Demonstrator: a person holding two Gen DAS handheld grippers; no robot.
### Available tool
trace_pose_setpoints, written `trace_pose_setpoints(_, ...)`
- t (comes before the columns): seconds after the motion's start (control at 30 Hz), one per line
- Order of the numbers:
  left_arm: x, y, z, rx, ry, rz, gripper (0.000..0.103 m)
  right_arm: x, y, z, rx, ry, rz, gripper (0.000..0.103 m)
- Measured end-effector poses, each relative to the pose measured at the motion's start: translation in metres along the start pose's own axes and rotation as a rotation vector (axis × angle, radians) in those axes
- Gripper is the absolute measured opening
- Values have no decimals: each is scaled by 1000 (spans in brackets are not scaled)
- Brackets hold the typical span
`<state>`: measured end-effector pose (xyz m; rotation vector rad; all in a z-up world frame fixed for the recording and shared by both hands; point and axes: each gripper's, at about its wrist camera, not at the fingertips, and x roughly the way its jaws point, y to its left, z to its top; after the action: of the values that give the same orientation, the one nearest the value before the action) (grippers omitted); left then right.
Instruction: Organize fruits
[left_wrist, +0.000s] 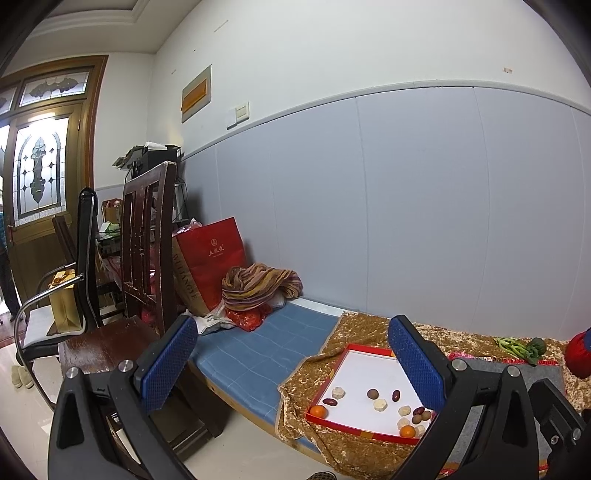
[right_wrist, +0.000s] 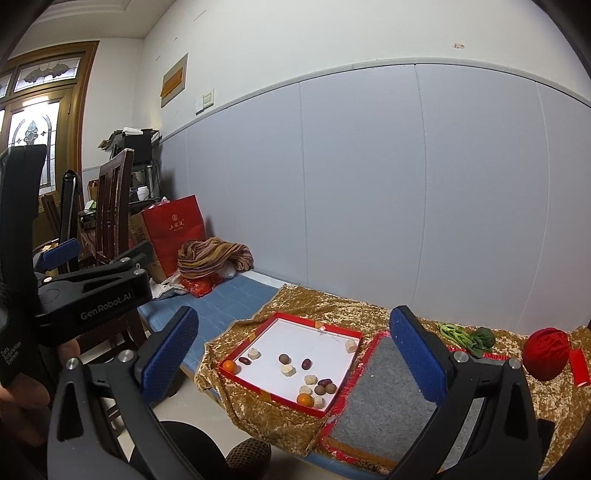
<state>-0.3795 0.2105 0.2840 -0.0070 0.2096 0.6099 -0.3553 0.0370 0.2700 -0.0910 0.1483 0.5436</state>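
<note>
A red-rimmed white tray (left_wrist: 364, 352) (right_wrist: 280, 319) lies on a gold cloth on a low bench. In it are two oranges (left_wrist: 318, 411) (right_wrist: 304, 399), dark red dates (left_wrist: 396, 395) (right_wrist: 306, 364), brown round fruits (left_wrist: 373, 394) (right_wrist: 284, 358) and pale cut pieces (left_wrist: 338, 392) (right_wrist: 287, 370). My left gripper (left_wrist: 295, 365) is open and empty, held well back from the tray. My right gripper (right_wrist: 293, 356) is open too, with nothing between its fingers. The left gripper's body (right_wrist: 92, 295) shows at the left of the right wrist view.
A grey felt mat (right_wrist: 384, 391) with red trim lies right of the tray. Leafy greens (right_wrist: 469, 338) and a red yarn ball (right_wrist: 546, 352) sit further right. A striped cloth bundle (left_wrist: 258, 286), a red bag (left_wrist: 210, 258) and wooden chairs (left_wrist: 144, 258) stand left.
</note>
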Motion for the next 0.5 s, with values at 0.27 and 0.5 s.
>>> trace_pose_setpoints(0.27, 0, 0, 0, -1, -2, 1, 103, 1, 1, -1, -5, 2, -1, 103)
trace_pose_setpoints(0.5, -1, 1, 0, -2, -4, 3, 103, -1, -1, -2, -4, -5, 4, 103)
